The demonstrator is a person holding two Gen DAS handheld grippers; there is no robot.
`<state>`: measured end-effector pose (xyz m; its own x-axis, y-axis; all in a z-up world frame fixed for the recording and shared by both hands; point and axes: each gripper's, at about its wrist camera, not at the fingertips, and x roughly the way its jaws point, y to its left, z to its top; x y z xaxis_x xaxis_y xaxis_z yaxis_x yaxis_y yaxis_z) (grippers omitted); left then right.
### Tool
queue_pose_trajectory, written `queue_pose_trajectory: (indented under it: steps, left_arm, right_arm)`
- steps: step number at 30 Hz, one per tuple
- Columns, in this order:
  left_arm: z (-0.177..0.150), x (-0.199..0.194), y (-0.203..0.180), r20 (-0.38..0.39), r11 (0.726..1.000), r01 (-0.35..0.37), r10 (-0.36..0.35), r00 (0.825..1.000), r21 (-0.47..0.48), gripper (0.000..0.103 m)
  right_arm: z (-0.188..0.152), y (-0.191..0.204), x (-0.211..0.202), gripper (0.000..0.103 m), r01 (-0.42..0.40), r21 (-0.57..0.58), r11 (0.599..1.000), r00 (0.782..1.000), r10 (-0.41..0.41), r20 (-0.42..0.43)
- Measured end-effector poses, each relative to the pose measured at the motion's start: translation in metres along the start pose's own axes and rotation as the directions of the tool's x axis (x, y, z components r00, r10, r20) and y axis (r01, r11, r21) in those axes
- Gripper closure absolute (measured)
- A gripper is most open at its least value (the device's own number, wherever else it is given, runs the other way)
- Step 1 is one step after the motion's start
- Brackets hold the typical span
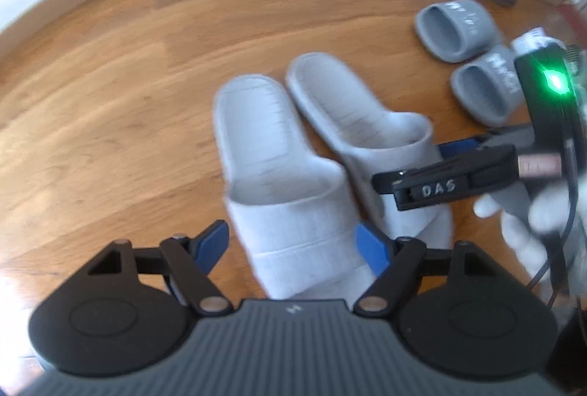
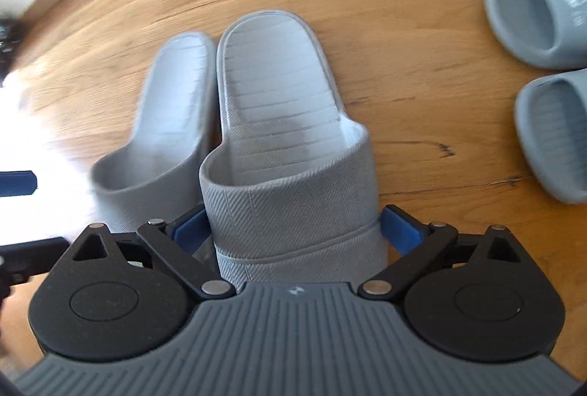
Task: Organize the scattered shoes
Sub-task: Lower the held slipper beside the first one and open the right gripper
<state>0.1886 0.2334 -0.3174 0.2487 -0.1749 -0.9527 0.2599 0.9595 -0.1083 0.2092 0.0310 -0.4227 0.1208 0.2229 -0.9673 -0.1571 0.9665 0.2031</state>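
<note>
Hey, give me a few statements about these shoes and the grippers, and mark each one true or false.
1. The light grey slippers lie side by side on the wooden floor. True.
2. The darker grey slides are stacked one on top of the other. False: they lie next to each other on the floor, off to one side of the slippers.
3. The right gripper has its jaws open, one on either side of a light slipper's band. True.
4. The light grey slippers are turned upside down. False: they sit sole down, with their ribbed footbeds showing.
</note>
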Motion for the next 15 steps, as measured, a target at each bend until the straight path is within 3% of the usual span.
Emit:
queue_pose_trajectory:
  steps: [3,5,7,12,15]
  left_arm:
    - [-0.002,-0.004,0.002,0.002,1.000,0.009,-0.009,1.000,-0.017,0.028]
    - [-0.002,-0.005,0.005,-0.009,1.000,-0.003,0.003,1.000,-0.018,0.028]
    - [-0.003,-0.008,0.010,-0.005,1.000,-0.010,0.010,1.000,-0.029,0.028]
    - [-0.004,-0.009,0.017,-0.006,0.997,-0.008,0.008,1.000,-0.072,0.028]
    - [-0.003,-0.008,0.021,-0.016,0.995,-0.012,0.010,1.000,-0.102,0.028]
  right_arm:
    - [0.005,-0.012,-0.004,0.000,-0.104,-0.007,0.995,0.994,0.104,-0.038]
    - [0.011,-0.035,-0.013,0.000,-0.244,0.109,0.964,0.967,0.250,-0.044]
    - [0.014,-0.055,-0.022,0.000,-0.331,0.208,0.920,0.940,0.342,-0.016]
    - [0.020,-0.074,-0.030,0.006,-0.318,0.159,0.935,0.947,0.320,0.011]
    - [0.021,-0.069,-0.012,0.009,-0.380,0.159,0.911,0.923,0.386,-0.008]
